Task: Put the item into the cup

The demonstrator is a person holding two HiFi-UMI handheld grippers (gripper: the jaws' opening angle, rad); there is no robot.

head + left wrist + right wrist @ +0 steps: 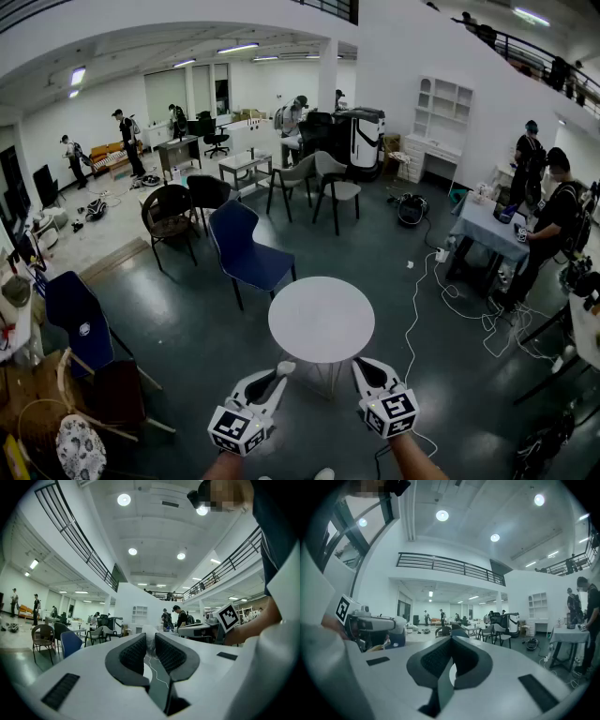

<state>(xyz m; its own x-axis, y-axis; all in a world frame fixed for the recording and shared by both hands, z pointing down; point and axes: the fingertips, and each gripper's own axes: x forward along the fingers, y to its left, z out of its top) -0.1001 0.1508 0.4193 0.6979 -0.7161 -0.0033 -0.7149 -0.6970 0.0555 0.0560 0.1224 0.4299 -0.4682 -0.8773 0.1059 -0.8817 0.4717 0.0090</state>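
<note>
round white table (322, 319) | blue chair (246, 246) just beyond | white shelf (441, 112) far right

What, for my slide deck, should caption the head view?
Left gripper pinching a small white item, right gripper shut, both facing a round white table.

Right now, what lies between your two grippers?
Head view: the near edge of the round white table lies between the left gripper and right gripper.

A round white desk (321, 319) stands on a dark floor (187, 328). The left hand-held gripper (280, 372) points at the desk's near edge with a small white item (285, 367) at its jaw tips, just beside the rim. The right hand-held gripper (362, 367) points at the near right edge. A blue chair (246, 246) stands beyond the far left edge, and a white cable (419, 300) trails past the right edge.
</note>
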